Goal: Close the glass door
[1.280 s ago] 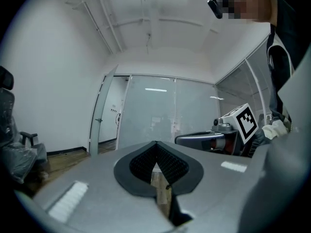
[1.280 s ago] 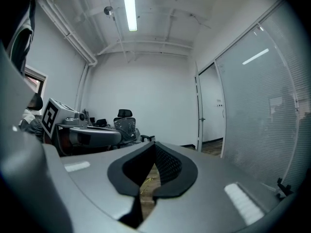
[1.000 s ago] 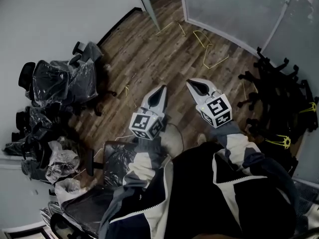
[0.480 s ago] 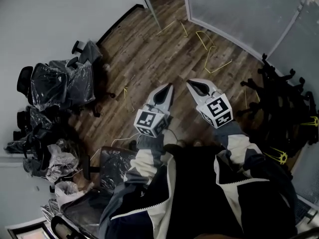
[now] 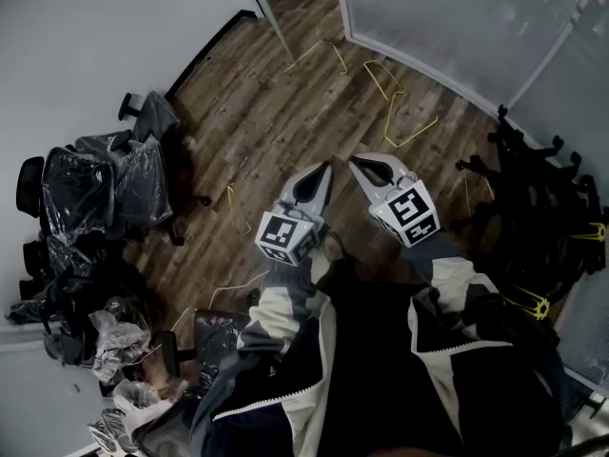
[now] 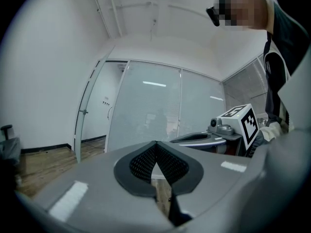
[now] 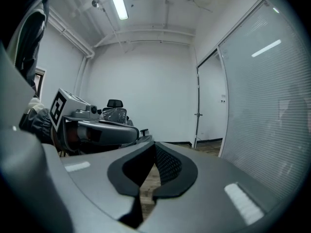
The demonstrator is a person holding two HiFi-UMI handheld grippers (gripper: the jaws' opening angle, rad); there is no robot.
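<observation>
The glass door [image 6: 89, 108] stands open ahead, a thin framed panel with a small handle [image 6: 83, 112]. From the right gripper view I see the glass door [image 7: 198, 106] edge-on beside the frosted glass wall [image 7: 265, 106]. In the head view the glass door's lower edge [image 5: 269, 12] meets the wooden floor at the top. My left gripper [image 5: 324, 168] [image 6: 155, 144] and right gripper [image 5: 354, 160] [image 7: 154, 143] are held side by side, well short of the door. Both are shut with nothing between the jaws.
Plastic-wrapped office chairs [image 5: 95, 188] and bags [image 5: 114, 336] crowd the left wall. Black chair bases [image 5: 533, 217] are piled at the right. Yellow straps [image 5: 390, 93] lie on the wooden floor [image 5: 266, 112] in front of the frosted partition [image 5: 457, 17].
The whole view has advanced towards the door: the chairs at the left have slid down and back. Both grippers keep their side-by-side pose, still shut.
</observation>
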